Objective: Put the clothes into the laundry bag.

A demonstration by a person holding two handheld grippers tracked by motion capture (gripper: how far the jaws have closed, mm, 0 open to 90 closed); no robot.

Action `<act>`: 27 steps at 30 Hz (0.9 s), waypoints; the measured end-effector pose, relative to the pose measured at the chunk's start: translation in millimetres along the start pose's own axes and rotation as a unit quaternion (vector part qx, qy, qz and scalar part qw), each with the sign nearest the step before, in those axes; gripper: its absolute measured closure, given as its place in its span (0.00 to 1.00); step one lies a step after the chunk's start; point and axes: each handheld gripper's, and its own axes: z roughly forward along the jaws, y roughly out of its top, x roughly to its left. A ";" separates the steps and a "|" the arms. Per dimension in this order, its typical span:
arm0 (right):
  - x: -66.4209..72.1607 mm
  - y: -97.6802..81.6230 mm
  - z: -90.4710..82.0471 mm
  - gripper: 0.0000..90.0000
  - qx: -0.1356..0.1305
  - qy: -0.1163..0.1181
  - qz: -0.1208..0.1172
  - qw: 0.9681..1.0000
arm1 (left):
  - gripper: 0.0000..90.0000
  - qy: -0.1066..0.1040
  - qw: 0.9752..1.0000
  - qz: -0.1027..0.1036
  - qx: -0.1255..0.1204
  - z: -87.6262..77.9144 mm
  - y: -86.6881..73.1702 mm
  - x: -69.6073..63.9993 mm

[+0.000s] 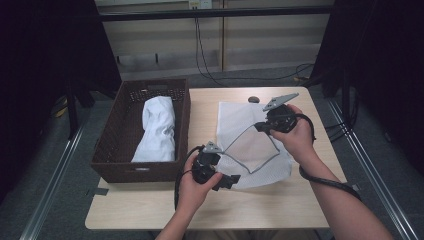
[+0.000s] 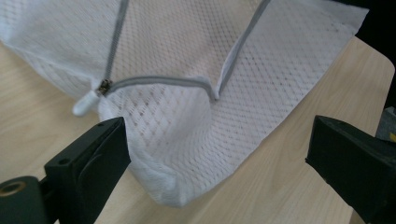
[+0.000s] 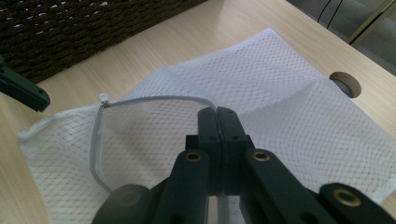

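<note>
While beside mesh bag (image 1: 252, 142), basket (image 1: 112, 145).

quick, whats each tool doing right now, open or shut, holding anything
Left tool: open, jaws wide apart either side of the mesh laundry bag corner, not gripping it.
Right tool: shut on the bag's grey zipper edge, lifting it.

White mesh laundry bag (image 1: 252, 145) lies unzipped on the table.

The table (image 1: 150, 210) was viewed from above; both gripper views were taken close along the jaws, sharing the mesh bag (image 2: 187, 140) (image 3: 289, 116).
</note>
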 end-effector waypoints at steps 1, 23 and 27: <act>-0.3 -0.2 -0.6 1.00 0.001 -0.002 0.001 1.000 | 0.06 -0.001 1.000 -0.001 -0.004 -2.3 1.6 0.4; -1.7 0.7 0.7 1.00 0.000 0.011 0.005 1.000 | 0.05 0.020 1.000 -0.003 -0.002 -30.1 22.1 21.4; -2.4 -0.2 -0.9 1.00 0.004 0.005 0.004 1.000 | 0.05 0.032 0.999 0.005 0.008 -38.1 28.3 27.1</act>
